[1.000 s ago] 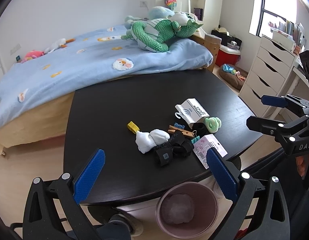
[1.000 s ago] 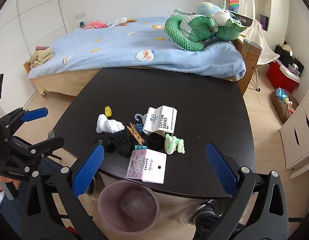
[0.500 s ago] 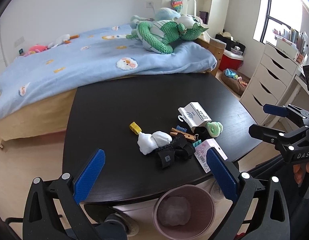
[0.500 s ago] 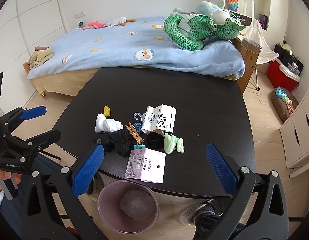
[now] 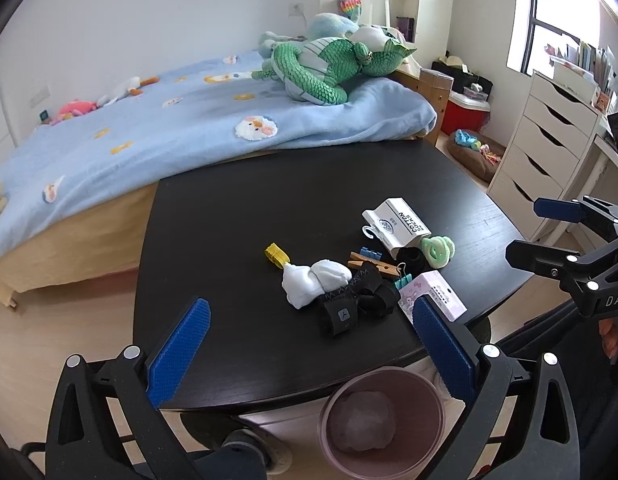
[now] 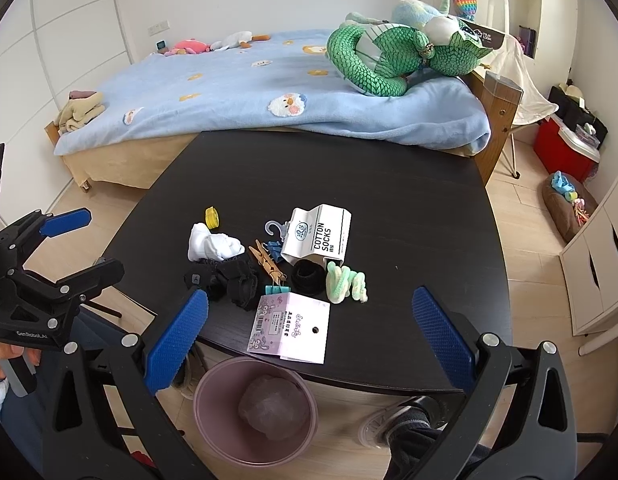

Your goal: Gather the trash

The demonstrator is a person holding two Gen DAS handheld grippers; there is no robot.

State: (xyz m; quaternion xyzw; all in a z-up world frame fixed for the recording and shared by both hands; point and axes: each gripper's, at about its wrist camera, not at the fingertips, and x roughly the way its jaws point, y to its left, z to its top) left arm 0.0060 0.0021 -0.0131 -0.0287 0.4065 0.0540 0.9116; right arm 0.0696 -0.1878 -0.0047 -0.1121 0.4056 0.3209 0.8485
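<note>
Pink bin [image 6: 255, 412] partly tucked under the table [image 6: 389, 184] edge — both grippers' fingers [image 5: 177, 354] spread wide, empty.

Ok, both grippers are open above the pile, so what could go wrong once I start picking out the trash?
1. The pink card overhangs the table edge; a nudge might drop it beside the bin rather than in it.
2. The sock packaging rests on the black sock roll and near the clothespin, so wide-open fingers may catch non-trash too.
</note>
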